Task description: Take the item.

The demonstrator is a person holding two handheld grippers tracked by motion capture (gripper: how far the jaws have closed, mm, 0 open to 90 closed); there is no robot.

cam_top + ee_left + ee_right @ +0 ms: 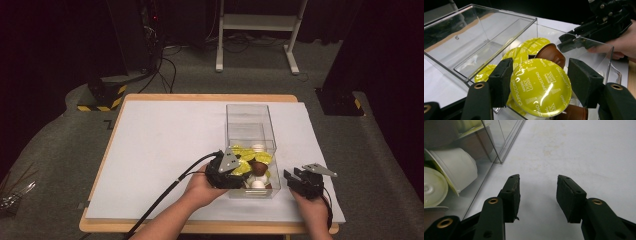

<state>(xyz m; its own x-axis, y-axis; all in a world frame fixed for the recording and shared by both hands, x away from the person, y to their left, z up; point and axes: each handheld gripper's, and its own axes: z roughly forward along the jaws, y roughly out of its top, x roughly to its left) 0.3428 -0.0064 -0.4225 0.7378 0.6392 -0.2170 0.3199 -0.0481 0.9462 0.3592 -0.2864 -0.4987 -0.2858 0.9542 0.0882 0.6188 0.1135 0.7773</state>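
The left gripper point(540, 82) is clamped on a yellow capsule point(541, 87) at the near end of the clear box point(486, 32), so one grasp looks made and many capsules remain inside, while the right gripper point(537, 195) rests beside the box, jaws apart and empty.

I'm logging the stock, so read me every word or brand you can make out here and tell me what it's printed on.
"CAPPUCCINO", several times around the yellow foil lid of the capsule in the left gripper.
"NESCAFÉ Dolce Gusto", on that same lid.
Print on the other yellow lids in the clear box: too small to read.
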